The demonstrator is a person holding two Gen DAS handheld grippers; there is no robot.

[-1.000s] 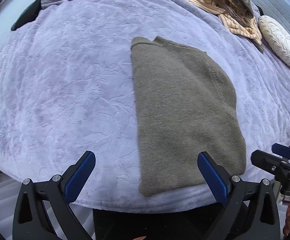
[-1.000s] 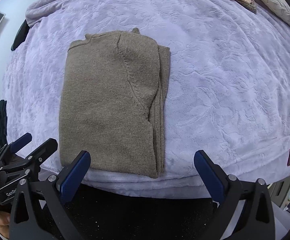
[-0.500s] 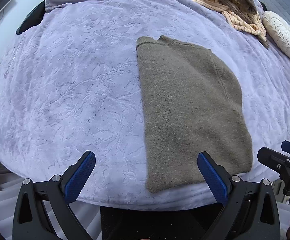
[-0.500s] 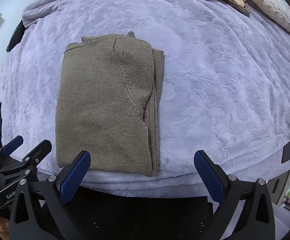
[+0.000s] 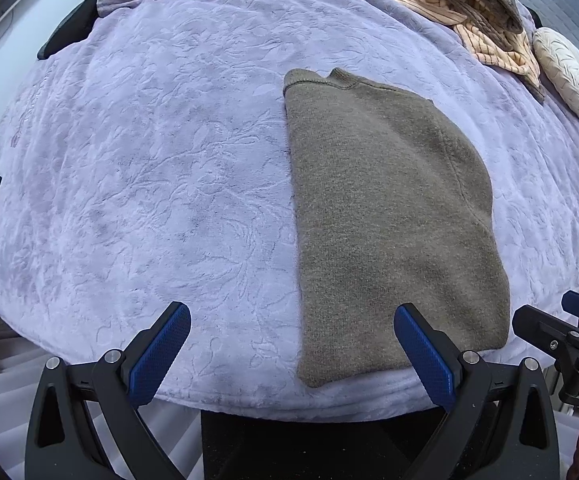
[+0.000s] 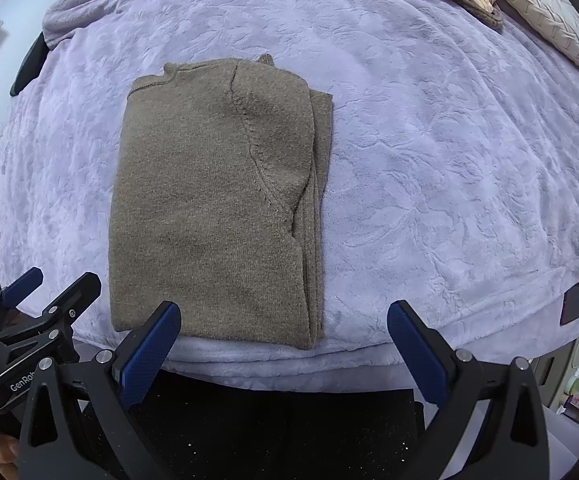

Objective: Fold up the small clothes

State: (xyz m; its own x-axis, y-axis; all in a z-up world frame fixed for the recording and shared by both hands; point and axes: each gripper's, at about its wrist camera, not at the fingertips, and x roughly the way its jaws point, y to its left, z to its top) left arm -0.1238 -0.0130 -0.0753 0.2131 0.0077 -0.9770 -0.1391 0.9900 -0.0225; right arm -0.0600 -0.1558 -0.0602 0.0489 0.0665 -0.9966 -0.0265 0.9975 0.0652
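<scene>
**Both grippers back off a half-folded sweater**

The olive-brown knitted sweater [image 6: 217,208] lies flat near the front edge of the bed, already folded lengthwise into a tall rectangle: its collar points away from the cameras, one sleeve and side panel are tucked over on the right, and stacked edges show along that right side. Its hem sits just inside the edge of the lavender embossed plush blanket [image 5: 149,184] that covers the bed.

Against the frames from a second ago, the sweater's shape and place on the blanket are unchanged; only the viewpoints differ. In both wrist views the garment now sits slightly lower and further off, and more of the bed's far side shows, which reads as both tools drawing back and up a little. I judge the lengthwise folds finished, with a crosswise fold, hem to collar, the likely next step.

The left gripper [image 5: 291,354] hangs over the near edge with its blue-padded fingers spread wide and nothing between them. The right gripper [image 6: 285,350] is likewise wide apart and empty, its left pad just in front of the hem.

Further out, a striped peach-and-brown garment [image 5: 485,24] lies crumpled at the far right beside a round cream pleated cushion [image 5: 573,76].
</scene>
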